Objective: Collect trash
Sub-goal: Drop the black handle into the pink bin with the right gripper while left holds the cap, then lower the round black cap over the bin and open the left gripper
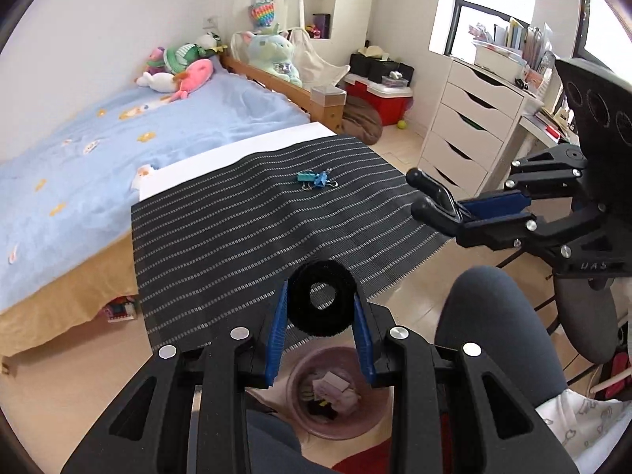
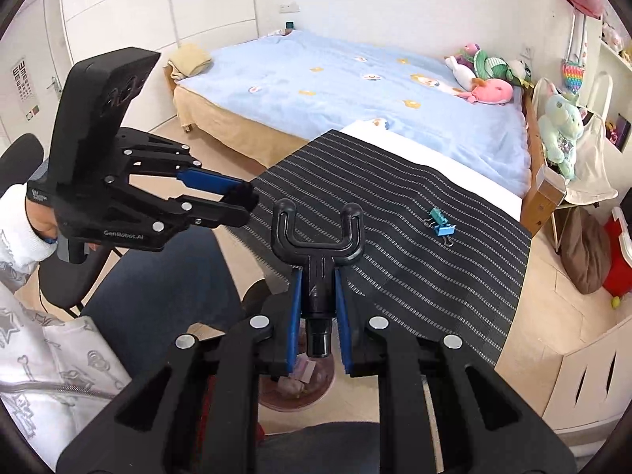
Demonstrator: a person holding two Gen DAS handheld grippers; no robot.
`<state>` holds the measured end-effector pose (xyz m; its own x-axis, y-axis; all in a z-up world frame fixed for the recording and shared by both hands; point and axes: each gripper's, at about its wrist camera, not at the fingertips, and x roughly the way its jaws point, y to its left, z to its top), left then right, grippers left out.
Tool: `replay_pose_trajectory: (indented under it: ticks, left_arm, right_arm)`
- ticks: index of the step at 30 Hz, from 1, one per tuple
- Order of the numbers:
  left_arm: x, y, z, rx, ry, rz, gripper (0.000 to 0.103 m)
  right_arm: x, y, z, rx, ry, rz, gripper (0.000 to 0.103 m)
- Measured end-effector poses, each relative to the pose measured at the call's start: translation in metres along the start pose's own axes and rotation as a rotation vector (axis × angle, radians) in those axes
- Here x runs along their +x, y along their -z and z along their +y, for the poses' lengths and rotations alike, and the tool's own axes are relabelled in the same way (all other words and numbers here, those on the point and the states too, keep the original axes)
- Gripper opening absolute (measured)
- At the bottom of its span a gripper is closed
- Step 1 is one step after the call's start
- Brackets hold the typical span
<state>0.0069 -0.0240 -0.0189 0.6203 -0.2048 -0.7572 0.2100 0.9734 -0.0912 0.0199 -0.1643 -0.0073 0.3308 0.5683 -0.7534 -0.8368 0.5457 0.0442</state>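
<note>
My left tool [image 1: 322,328] pinches a black ring [image 1: 323,302], low centre of its view, above the pink bin [image 1: 367,422] on the floor. My right tool [image 2: 318,312] clamps the stem of a black forked holder [image 2: 319,233], centre frame, also over the bin [image 2: 292,391]. Two binder clips [image 1: 316,179] lie on the striped mat [image 1: 237,237] covering the counter, mid-frame, touching each other.
</note>
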Motion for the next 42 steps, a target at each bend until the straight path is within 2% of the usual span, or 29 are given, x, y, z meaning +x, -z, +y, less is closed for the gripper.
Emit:
replay_pose_trajectory:
  ticks: [10,21,23,24,25,28,34,42]
  left_arm:
    - [-0.011,0.026,-0.006,-0.034,0.015,0.006,0.03]
    - [-0.019,0.029,-0.005,-0.042,0.015,-0.004,0.03]
    - [-0.018,0.028,-0.005,-0.039,0.015,-0.005,0.03]
    - [-0.017,0.028,-0.005,-0.039,0.016,-0.004,0.03]
    - [-0.017,0.028,-0.005,-0.038,0.018,-0.002,0.03]
    - [-0.015,0.03,-0.006,-0.034,0.025,0.003,0.03]
    - [-0.011,0.03,-0.008,-0.027,0.04,0.017,0.03]
    - [-0.011,0.031,-0.013,-0.016,0.057,0.024,0.03]
  right_arm:
    - [0.004,0.025,0.024,0.006,-0.03,0.035,0.016]
    - [0.015,0.032,0.033,0.01,-0.089,0.051,0.017]
    - [0.015,0.033,0.033,0.013,-0.084,0.051,0.027]
    - [0.015,0.033,0.031,0.019,-0.078,0.049,0.053]
    - [0.015,0.033,0.029,0.029,-0.075,0.04,0.073]
    - [0.012,0.033,0.025,0.049,-0.063,0.025,0.083]
    - [0.01,0.034,0.019,0.077,-0.056,0.013,0.093]
    - [0.003,0.035,0.017,0.111,-0.058,-0.006,0.099]
